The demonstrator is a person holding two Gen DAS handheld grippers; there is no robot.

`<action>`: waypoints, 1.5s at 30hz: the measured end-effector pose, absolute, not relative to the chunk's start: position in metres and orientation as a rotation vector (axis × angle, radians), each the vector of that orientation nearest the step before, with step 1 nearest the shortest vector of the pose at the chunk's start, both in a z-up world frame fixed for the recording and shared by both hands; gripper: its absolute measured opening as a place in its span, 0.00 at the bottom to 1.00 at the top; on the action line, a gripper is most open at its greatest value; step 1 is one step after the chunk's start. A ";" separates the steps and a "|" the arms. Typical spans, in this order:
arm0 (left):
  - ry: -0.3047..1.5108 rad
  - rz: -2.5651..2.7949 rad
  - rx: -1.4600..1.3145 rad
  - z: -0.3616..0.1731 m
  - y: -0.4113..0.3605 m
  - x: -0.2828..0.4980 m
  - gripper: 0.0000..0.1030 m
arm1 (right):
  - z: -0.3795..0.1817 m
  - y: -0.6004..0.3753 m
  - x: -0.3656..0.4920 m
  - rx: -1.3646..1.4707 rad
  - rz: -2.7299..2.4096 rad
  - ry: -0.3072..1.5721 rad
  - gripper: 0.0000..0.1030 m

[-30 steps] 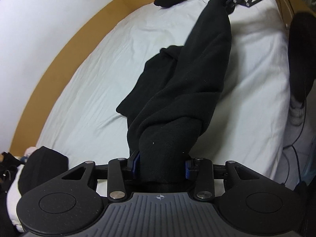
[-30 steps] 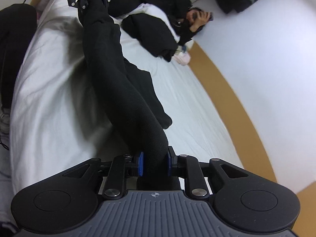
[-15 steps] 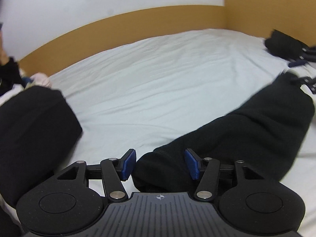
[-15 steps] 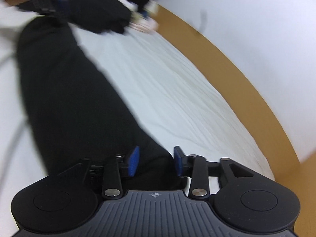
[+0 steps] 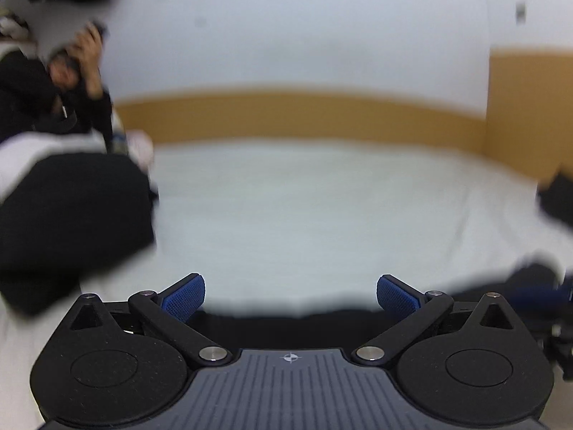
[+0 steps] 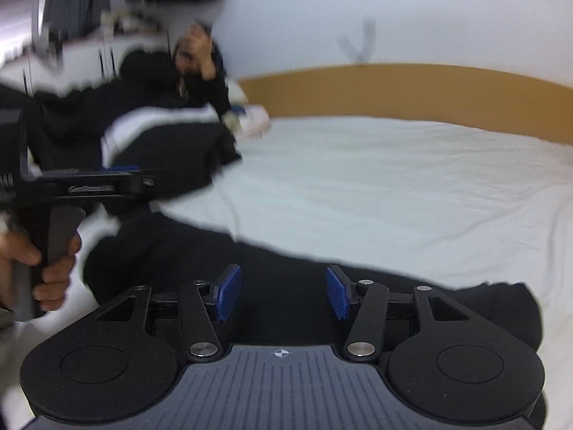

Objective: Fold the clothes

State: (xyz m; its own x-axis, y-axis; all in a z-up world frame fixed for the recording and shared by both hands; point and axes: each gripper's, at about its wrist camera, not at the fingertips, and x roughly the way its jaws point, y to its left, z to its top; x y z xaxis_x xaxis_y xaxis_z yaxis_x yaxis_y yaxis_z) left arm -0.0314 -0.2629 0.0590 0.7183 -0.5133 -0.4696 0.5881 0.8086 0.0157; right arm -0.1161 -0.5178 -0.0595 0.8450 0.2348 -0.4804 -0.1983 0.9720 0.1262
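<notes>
Where both clamped it a second ago, left gripper (image 5: 290, 295) and right gripper (image 6: 283, 295) now spread, jaws opening, pads clear of the black fleece garment (image 6: 286, 268), lying long and rumpled across the white bedsheet (image 6: 412, 186).

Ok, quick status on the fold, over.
Left gripper and right gripper both opening, pads clear of cloth. Black garment down on the white bed. Second dark garment lies beside, left.
</notes>
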 end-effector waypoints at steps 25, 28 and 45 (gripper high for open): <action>0.523 -0.291 0.202 0.017 -0.274 -0.050 1.00 | -0.104 -0.523 -0.072 0.020 0.047 0.477 0.87; 0.551 -0.315 0.185 0.015 -0.268 -0.042 1.00 | -0.104 -0.523 -0.059 0.018 0.015 0.473 0.88; 0.255 -0.398 0.364 0.073 -0.296 -0.131 1.00 | -0.108 -0.538 -0.076 0.061 0.007 0.524 1.00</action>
State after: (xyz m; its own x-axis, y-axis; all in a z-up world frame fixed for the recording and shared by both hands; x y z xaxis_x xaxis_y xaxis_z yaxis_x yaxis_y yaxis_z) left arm -0.1310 -0.2956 0.0726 0.8914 -0.3297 -0.3108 0.4199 0.8590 0.2931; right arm -0.0758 -0.5377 -0.1076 0.8660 0.0224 -0.4995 0.0090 0.9981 0.0603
